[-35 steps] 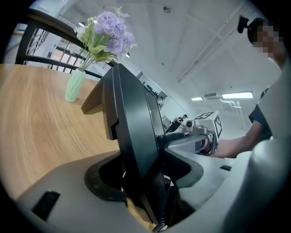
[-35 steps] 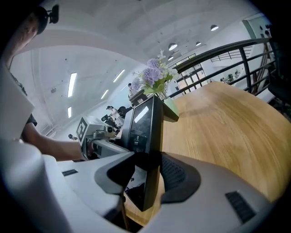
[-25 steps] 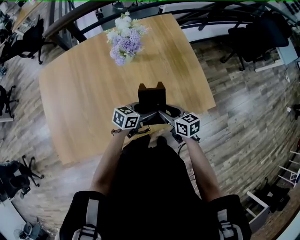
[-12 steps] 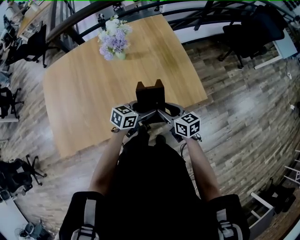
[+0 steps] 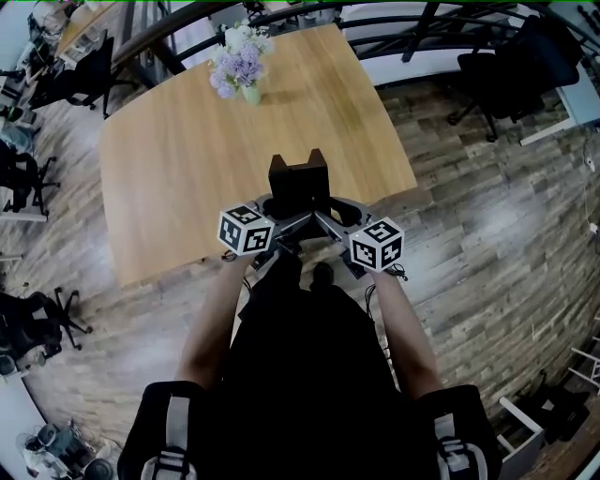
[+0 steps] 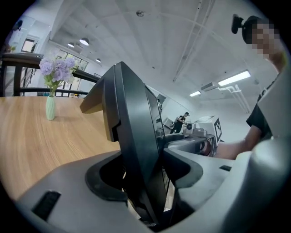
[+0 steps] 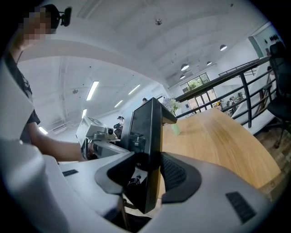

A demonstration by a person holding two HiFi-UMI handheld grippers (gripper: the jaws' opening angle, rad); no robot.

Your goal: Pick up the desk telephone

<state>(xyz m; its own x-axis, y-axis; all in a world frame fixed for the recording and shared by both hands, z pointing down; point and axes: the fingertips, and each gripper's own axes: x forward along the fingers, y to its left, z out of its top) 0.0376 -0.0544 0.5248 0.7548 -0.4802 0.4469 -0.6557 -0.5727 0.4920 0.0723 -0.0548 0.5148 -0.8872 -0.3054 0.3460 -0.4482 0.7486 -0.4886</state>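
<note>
The black desk telephone [image 5: 298,183] hangs in the air over the near edge of the wooden table [image 5: 169,178], held from both sides. My left gripper [image 5: 277,212] is shut on its left edge, my right gripper [image 5: 326,212] on its right edge. In the left gripper view the telephone [image 6: 129,132] stands edge-on, wedged between the two grey jaws of the left gripper [image 6: 145,182]. The right gripper view shows the telephone [image 7: 146,132] clamped the same way in the right gripper [image 7: 148,182]. The keypad and handset are hidden.
A vase of purple and white flowers [image 5: 244,64] stands at the table's far side. Office chairs [image 5: 511,66] stand at the right and left on the plank floor [image 5: 497,234]. A dark railing [image 5: 281,11] runs behind the table.
Both grippers have carried the telephone up and back toward the table's near edge. The table and vase have shifted in the head view as the person moved.
</note>
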